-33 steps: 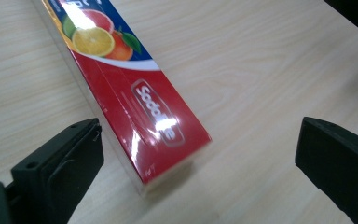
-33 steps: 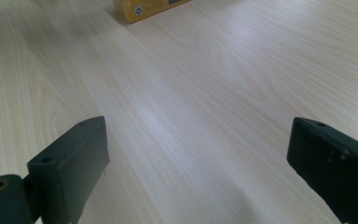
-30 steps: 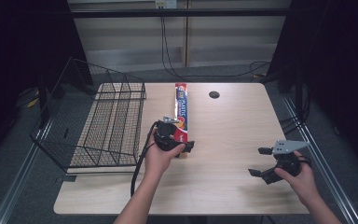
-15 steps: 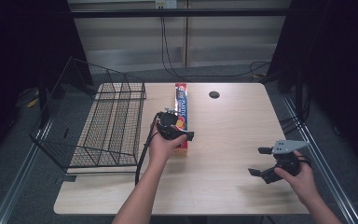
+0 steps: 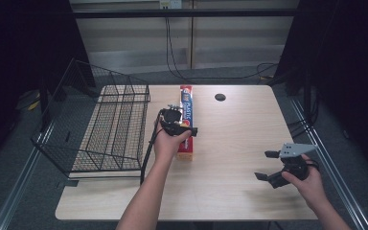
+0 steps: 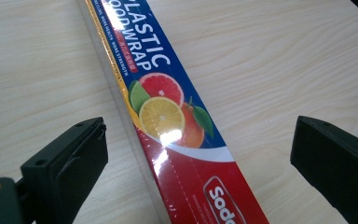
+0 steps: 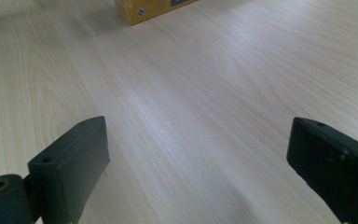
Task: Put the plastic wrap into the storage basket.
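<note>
A long box of plastic wrap [image 5: 187, 96], red and blue with citrus fruit printed on it, lies flat along the middle of the wooden table [image 5: 239, 124]. My left gripper [image 5: 181, 125] hovers over the box's middle and stands open. In the left gripper view the box [image 6: 168, 102] runs between the two black jaws of the left gripper [image 6: 199, 135], which touch nothing. My right gripper [image 5: 266, 165] is held at the front right, open, over bare wood. The right gripper view shows this right gripper [image 7: 198, 133] with nothing between its jaws, and a yellow end of the box [image 7: 151, 8] far off.
A black wire basket [image 5: 110, 124] stands at the table's left side, close beside the box. A dark round hole [image 5: 220, 97] sits near the far edge. Cables hang behind the table.
My left gripper has moved forward over the plastic wrap box, away from the person. The right gripper has stayed in place.
</note>
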